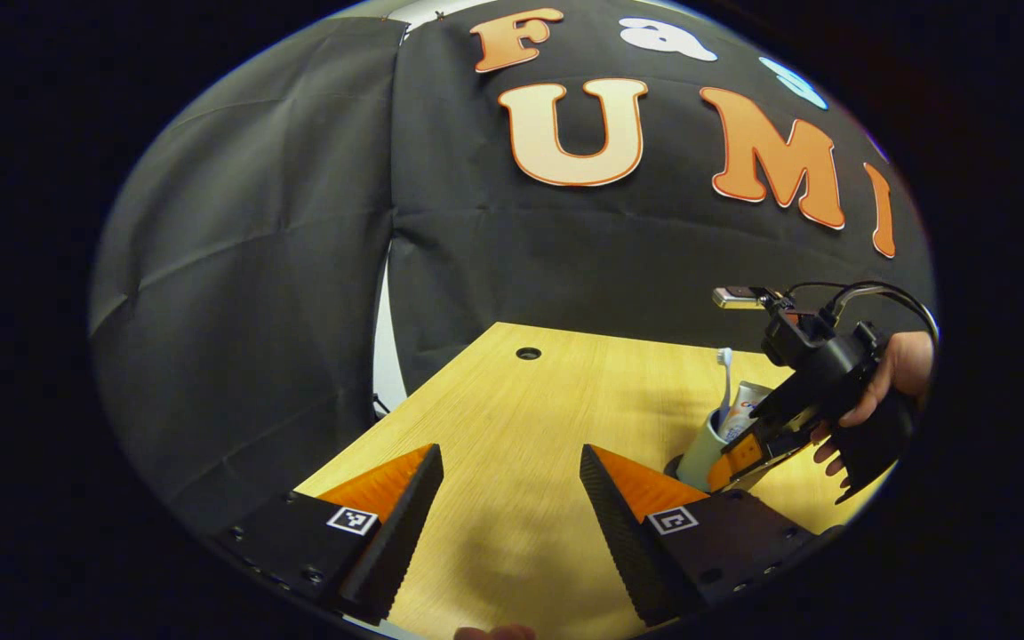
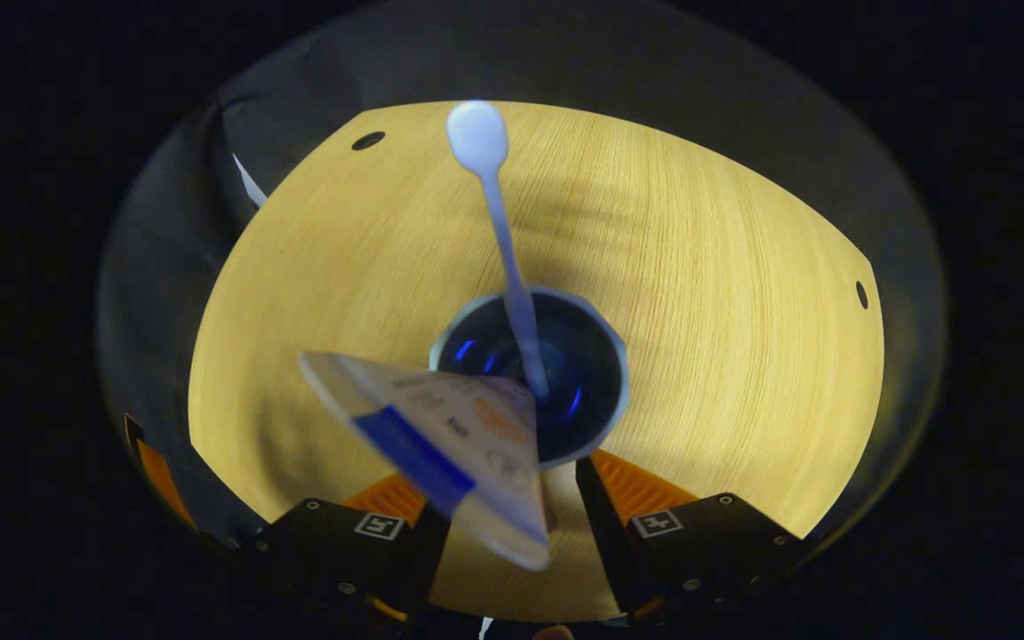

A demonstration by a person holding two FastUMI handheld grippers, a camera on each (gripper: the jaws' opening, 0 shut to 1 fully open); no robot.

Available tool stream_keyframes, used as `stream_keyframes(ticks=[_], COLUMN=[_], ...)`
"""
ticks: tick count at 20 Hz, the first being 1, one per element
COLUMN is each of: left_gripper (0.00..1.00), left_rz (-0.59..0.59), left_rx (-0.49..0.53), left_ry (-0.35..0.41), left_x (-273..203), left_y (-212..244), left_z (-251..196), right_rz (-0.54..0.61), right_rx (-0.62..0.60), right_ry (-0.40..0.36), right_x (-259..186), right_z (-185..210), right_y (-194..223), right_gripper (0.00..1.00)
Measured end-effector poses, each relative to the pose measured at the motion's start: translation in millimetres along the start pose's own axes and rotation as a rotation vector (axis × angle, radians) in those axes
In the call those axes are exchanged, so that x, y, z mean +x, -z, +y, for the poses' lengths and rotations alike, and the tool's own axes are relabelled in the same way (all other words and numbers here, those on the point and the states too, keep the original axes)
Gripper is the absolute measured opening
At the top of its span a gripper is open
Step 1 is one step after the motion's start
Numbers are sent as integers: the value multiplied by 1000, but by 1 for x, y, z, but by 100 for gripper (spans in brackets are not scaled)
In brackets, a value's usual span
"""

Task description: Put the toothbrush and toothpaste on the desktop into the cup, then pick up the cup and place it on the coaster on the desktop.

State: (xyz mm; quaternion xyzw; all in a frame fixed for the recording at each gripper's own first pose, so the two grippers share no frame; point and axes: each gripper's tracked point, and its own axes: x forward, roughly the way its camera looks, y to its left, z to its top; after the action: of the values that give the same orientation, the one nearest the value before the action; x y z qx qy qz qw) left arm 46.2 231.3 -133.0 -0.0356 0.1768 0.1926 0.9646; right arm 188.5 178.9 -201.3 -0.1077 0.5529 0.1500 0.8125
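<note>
Gaping, both tongs (image 1: 512, 462) (image 2: 512, 498) grip nothing; flat toothpaste (image 2: 441, 444) leans in round cup (image 2: 601, 427).

I'm working in a recording booth, not a home: black cloth (image 1: 254, 293) is walling in a bare wooden desk (image 1: 521, 427) with cable holes (image 1: 528, 353).

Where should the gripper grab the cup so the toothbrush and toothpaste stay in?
Probably low on the cup's round side wall, coming in level from the side, one finger on each side. The toothbrush and toothpaste stick up out of the open top, so coming from above would bump them. The right gripper is already beside the cup.
</note>
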Motion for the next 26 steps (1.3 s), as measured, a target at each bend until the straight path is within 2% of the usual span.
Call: stream_keyframes(ticks=[1,3,7,8,9,15,21,26], left_gripper=[94,94,94,94,94,94,94,94], left_rz=[-4,-18,-50,-56,-65,-158,-213,-228], left_rx=[5,21,39,38,37,43,30,29], left_ry=[16,56,164,198,232,380,420,396], left_x=[-2,-2,-6,-12,-17,-61,-92,-106], left_y=[-5,-13,-37,-45,-54,-113,-135,-134], left_z=[-9,-27,-79,-94,-108,-187,-224,-233], right_rz=[-18,-57,-176,-224,-277,-611,-871,-1025], right_rx=[13,57,152,173,190,233,229,216], right_ry=[-3,-17,-25,-16,0,155,255,301], right_x=[-10,-32,-87,-101,-117,-186,-220,-251], right_z=[-2,-8,-39,-50,-64,-149,-183,-192], right_y=[0,0,1,1,-1,-2,5,12], right_gripper=[84,90,94,99,94,95,95,94])
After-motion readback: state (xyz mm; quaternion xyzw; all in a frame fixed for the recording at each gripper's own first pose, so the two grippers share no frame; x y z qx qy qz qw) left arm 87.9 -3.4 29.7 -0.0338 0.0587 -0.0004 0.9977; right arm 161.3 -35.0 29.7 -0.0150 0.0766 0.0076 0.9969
